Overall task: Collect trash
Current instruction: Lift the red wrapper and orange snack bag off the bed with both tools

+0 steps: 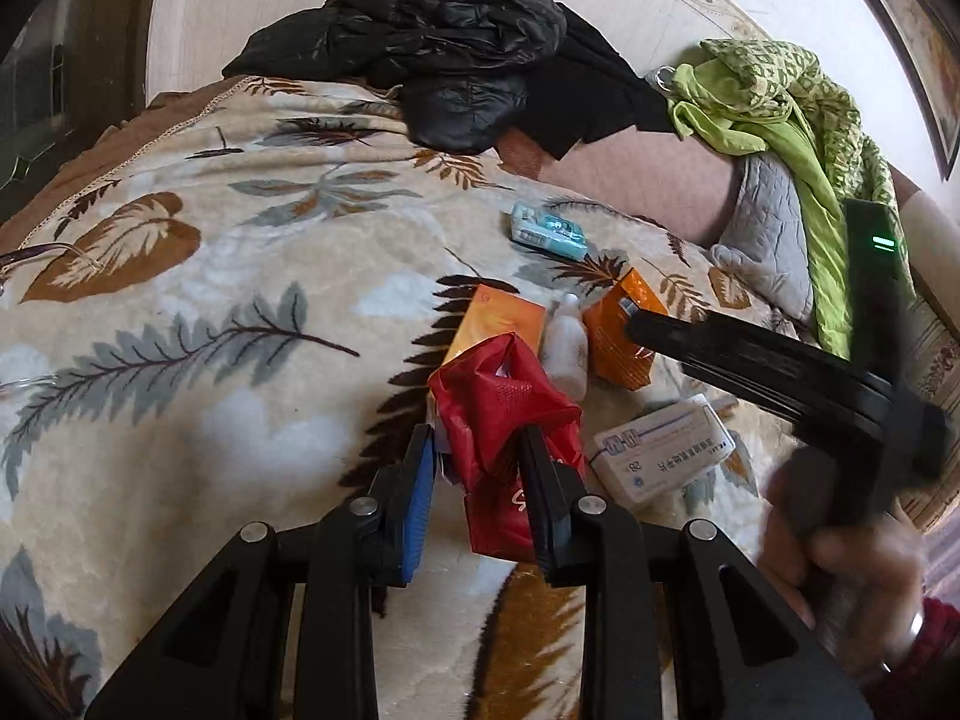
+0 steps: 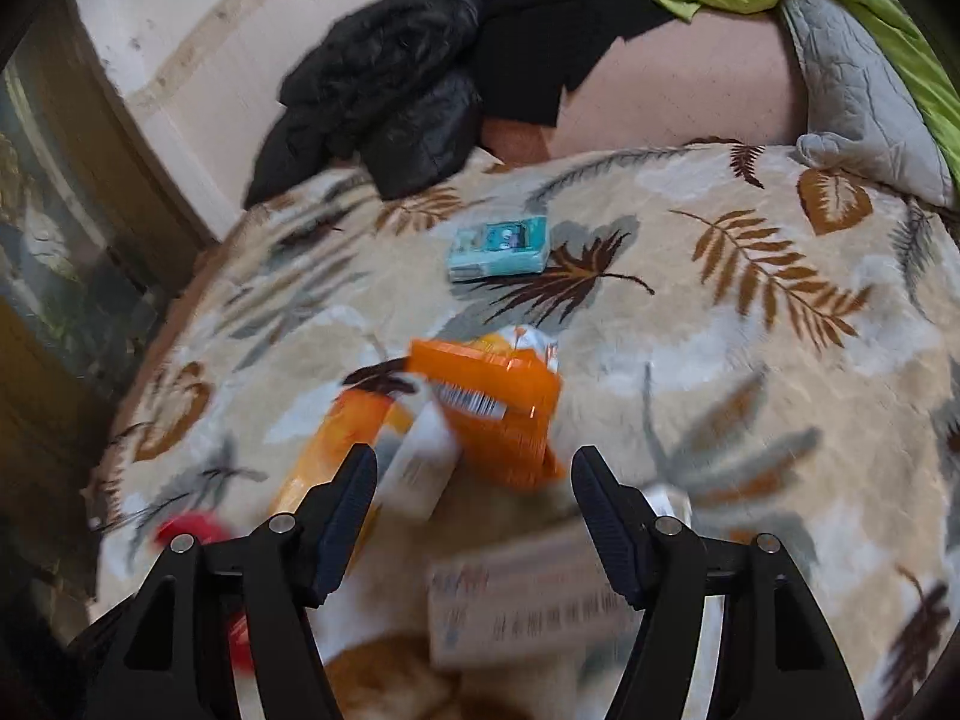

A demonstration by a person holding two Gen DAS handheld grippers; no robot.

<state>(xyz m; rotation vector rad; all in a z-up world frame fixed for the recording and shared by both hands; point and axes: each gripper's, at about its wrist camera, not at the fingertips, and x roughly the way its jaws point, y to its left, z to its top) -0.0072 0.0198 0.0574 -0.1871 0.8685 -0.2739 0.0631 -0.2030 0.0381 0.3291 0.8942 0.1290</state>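
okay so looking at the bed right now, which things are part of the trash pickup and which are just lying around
Trash job: red bag in left gripper, orange boxes, white bottle, white box, teal packet, right gripper open.

Lying about: black jacket, green cloth, grey pillow, blanket.

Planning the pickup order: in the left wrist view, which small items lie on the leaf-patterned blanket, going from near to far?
Crumpled red plastic bag clamped in the left gripper → white medicine box → small white plastic bottle → pale blue packet.
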